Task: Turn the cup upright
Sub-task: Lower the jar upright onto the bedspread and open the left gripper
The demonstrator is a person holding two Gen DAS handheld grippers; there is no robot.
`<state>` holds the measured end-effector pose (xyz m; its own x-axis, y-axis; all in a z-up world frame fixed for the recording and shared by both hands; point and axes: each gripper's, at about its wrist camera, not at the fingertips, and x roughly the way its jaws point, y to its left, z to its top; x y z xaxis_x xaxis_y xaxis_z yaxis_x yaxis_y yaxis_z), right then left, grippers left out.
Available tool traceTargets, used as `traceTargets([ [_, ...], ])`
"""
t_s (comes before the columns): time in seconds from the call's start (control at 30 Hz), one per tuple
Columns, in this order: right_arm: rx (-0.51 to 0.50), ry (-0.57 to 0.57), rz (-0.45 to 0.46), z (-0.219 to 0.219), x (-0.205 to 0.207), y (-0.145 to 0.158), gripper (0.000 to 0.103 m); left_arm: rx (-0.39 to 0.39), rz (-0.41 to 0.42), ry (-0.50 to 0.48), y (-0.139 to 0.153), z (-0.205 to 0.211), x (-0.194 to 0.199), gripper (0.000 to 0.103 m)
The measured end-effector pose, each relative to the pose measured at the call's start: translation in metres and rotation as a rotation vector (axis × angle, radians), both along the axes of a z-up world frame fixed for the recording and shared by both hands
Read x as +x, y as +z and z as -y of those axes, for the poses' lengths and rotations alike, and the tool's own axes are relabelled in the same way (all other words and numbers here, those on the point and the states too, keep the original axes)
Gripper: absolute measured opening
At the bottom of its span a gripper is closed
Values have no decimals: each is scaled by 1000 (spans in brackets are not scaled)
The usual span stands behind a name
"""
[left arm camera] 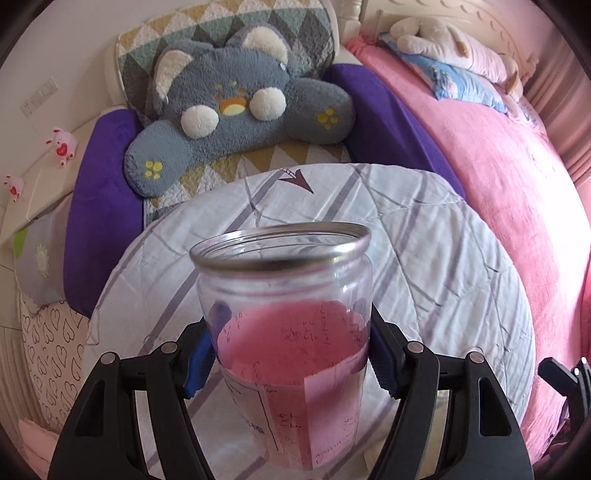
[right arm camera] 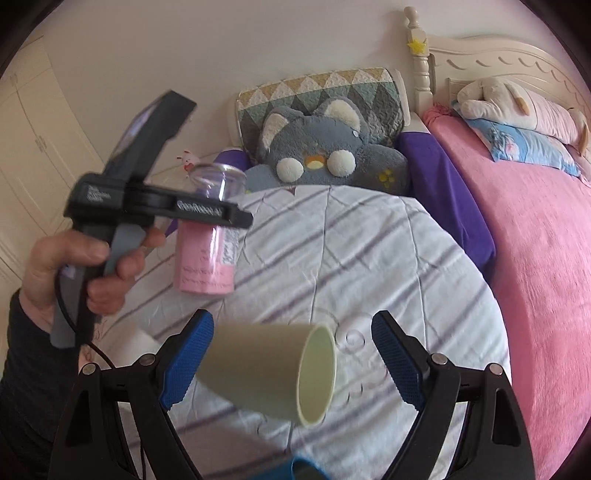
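Note:
A clear plastic cup (left arm camera: pixel 284 332) with a pink label stands upright, mouth up, between the blue pads of my left gripper (left arm camera: pixel 291 354), which is shut on its lower half above the striped white quilt (left arm camera: pixel 424 258). The right wrist view shows this cup (right arm camera: pixel 207 258) held off the quilt by the left gripper (right arm camera: pixel 207 218) in a person's hand (right arm camera: pixel 74 266). A beige cup (right arm camera: pixel 266 369) lies on its side on the quilt (right arm camera: pixel 369 258), mouth facing right. My right gripper (right arm camera: pixel 293 321) is open around it, with the left pad close to its base and the right pad well apart.
A grey plush cushion (left arm camera: pixel 236 110) and a quilted pillow (left arm camera: pixel 229 33) sit at the head of the small bed, with a purple blanket (left arm camera: pixel 99 214) around it. A pink bed (left arm camera: pixel 517 177) lies to the right. A teal object (right arm camera: pixel 306 469) pokes in at the bottom edge.

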<state>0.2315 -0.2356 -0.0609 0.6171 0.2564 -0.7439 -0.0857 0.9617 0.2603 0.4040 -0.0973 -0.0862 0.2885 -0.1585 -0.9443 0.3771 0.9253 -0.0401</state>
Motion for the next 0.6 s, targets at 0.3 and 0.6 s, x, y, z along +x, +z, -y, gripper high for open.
traceTargets([
  [0.3, 23, -14, -28, 11, 21, -9, 88, 54, -71, -4, -29, 13, 21, 72],
  [0.6, 28, -31, -16, 19, 19, 0, 88, 74, 2, -24, 1, 14, 5, 98],
])
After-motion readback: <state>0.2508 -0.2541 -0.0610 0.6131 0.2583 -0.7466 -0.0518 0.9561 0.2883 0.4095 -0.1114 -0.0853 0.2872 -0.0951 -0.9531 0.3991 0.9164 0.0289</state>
